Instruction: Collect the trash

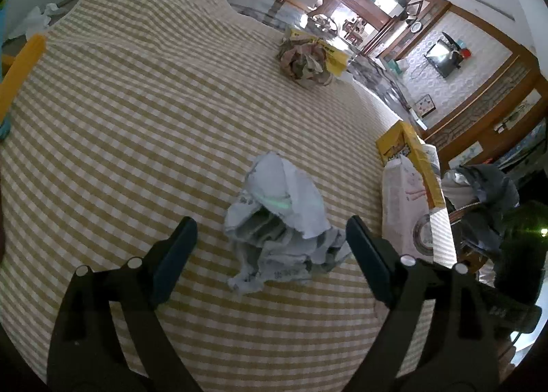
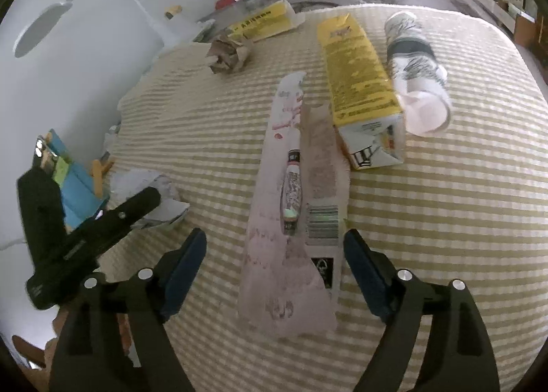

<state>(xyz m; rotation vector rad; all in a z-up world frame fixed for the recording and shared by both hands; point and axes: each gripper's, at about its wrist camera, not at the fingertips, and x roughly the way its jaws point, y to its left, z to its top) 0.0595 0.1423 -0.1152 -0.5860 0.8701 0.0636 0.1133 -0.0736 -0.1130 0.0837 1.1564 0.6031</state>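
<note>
My left fingers [image 1: 270,237] are spread wide over the yellow-and-white checked tablecloth [image 1: 137,111] on the table, holding nothing; the crumpled pale grey-white printed paper wad [image 1: 277,217] lies on the cloth between and just ahead of the two fingertips, neither pad pressing on it as far as I can tell. Farther out sits a crumpled brown paper ball [image 1: 303,61] touching a flattened yellow printed carton [image 1: 334,52] at the far edge. To the right lies a tall yellow carton [image 1: 416,159] on its side with a flattened pink-white paper carton [image 1: 402,207] against it. My right fingers [image 2: 274,258] are also wide open, empty, straddling the near end of that flattened pink-white carton [image 2: 294,220], which lies flat on the cloth pointing away from me; pads stand apart from its edges. Just beyond it lies the yellow carton [image 2: 359,73], white base toward me, and right beside that a white paper cup with black print [image 2: 414,66] tipped on its side. The brown ball [image 2: 229,52] and flat yellow carton [image 2: 263,22] are at the far left edge. The other gripper [image 2: 133,207] shows at left over the grey-white wad [image 2: 154,186]. A blue-and-yellow box [image 2: 78,186] sits off the table's left side.
</note>
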